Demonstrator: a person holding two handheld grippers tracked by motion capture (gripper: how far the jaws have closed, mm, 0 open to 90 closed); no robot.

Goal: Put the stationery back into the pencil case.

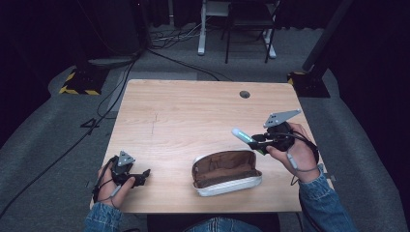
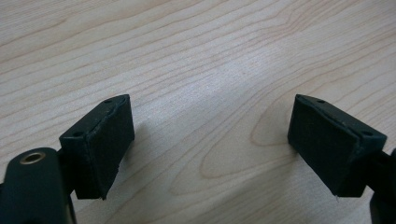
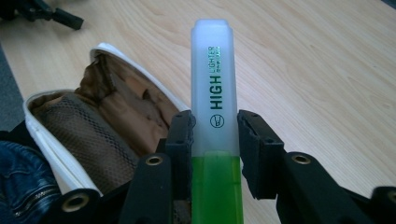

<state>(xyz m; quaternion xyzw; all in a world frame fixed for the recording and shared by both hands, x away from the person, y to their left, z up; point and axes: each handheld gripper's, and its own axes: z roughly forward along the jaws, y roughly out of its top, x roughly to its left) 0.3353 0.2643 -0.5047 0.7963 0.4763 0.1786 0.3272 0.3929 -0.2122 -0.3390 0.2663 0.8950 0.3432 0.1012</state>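
Tongs, right [image 1: 254,140]: clamped on a green highlighter [image 3: 212,116] at the seam where the frosted cap meets the green barrel, cap pointing away from the hand. Holding it mid-body probably keeps it steady and leaves the cap end free to lead. In the high view the highlighter hangs above the tabletop [image 1: 193,111], at about 2 o'clock from the open pencil case [image 1: 226,172], near it but apart. The case lies on its side, brown mesh lining exposed, mouth facing up and away from the person; judged the likely destination. Tongs, left [image 2: 210,144]: jaws wide apart, nothing between them, resting at 9 o'clock of the case, well apart. Nothing blocks the way between highlighter and case mouth.
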